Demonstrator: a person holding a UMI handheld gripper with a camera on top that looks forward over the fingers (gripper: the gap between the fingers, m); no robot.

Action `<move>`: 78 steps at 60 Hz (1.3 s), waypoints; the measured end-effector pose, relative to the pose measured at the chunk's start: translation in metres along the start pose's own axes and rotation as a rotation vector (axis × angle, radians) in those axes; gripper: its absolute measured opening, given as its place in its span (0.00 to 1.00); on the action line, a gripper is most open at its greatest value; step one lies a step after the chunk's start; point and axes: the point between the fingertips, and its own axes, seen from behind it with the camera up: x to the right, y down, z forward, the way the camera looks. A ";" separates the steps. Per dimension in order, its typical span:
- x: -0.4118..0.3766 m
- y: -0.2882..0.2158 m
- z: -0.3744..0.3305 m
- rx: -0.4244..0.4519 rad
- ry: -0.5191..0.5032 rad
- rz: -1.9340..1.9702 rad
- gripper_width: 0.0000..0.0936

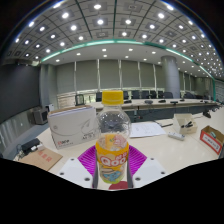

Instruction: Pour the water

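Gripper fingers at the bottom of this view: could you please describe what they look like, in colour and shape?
The gripper has two pale, whitish fingers that widen toward the camera like flat wedges. Each carries a magenta pad on its inner face. No cables, printed markings, hand or sleeve are visible in this view.

Upright yellow-capped clear bottle (113,140), colourful label.
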 end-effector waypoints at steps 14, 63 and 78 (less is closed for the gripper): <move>0.023 0.084 0.029 -0.089 -0.070 -0.105 0.42; -0.021 0.049 -0.131 -0.282 0.078 -0.041 0.92; -0.071 0.034 -0.240 -0.331 0.144 -0.067 0.92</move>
